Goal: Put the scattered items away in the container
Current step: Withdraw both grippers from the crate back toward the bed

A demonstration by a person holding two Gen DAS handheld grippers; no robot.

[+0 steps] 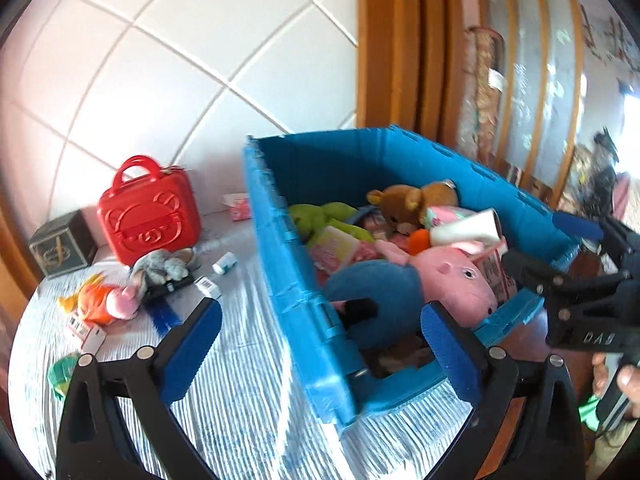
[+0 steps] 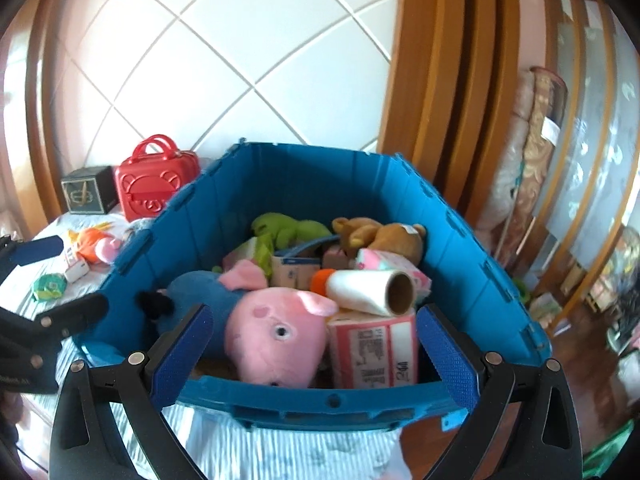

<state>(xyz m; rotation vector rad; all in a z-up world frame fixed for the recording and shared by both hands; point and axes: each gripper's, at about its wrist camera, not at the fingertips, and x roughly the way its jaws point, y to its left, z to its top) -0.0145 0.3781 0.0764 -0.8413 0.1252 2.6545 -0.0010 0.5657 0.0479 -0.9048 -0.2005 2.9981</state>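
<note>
Left gripper (image 1: 322,344) wide open, holding nothing, above blue crate's (image 1: 288,292) near corner. Right gripper (image 2: 316,350) also spread wide & empty, over crate w/ pink pig plush (image 2: 276,336) inside (between its fingers in view). Orange plush (image 1: 96,302) lies on striped cloth (image 1: 248,400).

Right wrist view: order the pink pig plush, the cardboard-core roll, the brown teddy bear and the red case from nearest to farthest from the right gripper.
1. Pink pig plush, front of the blue crate, between the open right gripper fingers.
2. Cardboard-core roll, just behind, right of centre.
3. Brown teddy bear, back of the crate.
4. Red case, outside, far left by the wall.
</note>
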